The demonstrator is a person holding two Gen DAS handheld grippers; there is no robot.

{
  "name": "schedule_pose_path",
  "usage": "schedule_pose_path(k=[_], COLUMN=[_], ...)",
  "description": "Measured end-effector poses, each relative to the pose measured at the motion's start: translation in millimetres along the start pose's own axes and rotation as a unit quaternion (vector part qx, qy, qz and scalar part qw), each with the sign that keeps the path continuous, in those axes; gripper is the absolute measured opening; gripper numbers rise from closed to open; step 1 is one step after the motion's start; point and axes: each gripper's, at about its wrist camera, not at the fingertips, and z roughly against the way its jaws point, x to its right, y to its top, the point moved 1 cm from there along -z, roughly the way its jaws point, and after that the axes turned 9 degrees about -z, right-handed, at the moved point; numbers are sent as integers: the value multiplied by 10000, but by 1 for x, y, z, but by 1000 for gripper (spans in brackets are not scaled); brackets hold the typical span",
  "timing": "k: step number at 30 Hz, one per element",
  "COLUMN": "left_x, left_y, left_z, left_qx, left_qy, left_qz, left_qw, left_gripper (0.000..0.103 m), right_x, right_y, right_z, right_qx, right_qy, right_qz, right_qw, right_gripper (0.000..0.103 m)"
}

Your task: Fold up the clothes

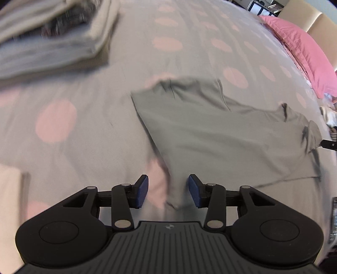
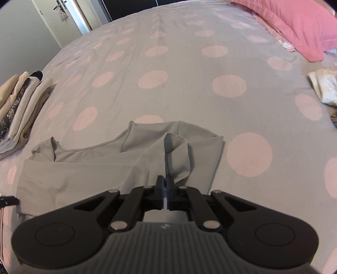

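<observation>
A grey garment lies partly folded on the spotted bedspread. In the left wrist view, my left gripper stands open, its blue pads on either side of the garment's near corner without clamping it. In the right wrist view the same garment spreads to the left, and my right gripper is shut on a raised fold of its edge. The tip of the right gripper peeks in at the far right of the left wrist view.
A stack of folded clothes sits at the left of the bed, blurred in the left wrist view as a folded pile. Pink pillows lie at the head. Loose white clothes rest at the right. A door stands behind.
</observation>
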Motion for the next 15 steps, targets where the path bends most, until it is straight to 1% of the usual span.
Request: schedule_pose_path(k=[1, 2, 3, 4, 7, 9, 14, 15], left_x=[1, 2, 3, 4, 6, 7, 1, 1], left_y=[-2, -4, -5, -5, -4, -3, -5, -5], left_z=[-3, -5, -6, -6, -2, 0, -4, -5], left_qx=[-30, -29, -10, 2, 24, 21, -89, -97], left_qy=[-12, 14, -25, -111, -59, -32, -8, 5], left_qz=[13, 17, 35, 38, -34, -85, -15, -25], left_qw=[10000, 10000, 10000, 9999, 10000, 10000, 10000, 10000], left_gripper=[40, 33, 16, 10, 6, 6, 6, 6], right_x=[-1, -1, -1, 0, 4, 11, 30, 33], right_y=[-1, -1, -2, -3, -7, -12, -25, -28], right_z=[3, 7, 10, 13, 21, 18, 9, 8], right_qx=[11, 12, -7, -27, -135, -229, -462, -509], right_qy=[-19, -32, -32, -31, -87, -182, -418, -465], right_qz=[-7, -21, -53, -85, -219, -266, -384, -408], right_qw=[10000, 10000, 10000, 10000, 9996, 9992, 9973, 9968], right_gripper=[3, 3, 3, 3, 2, 2, 2, 0])
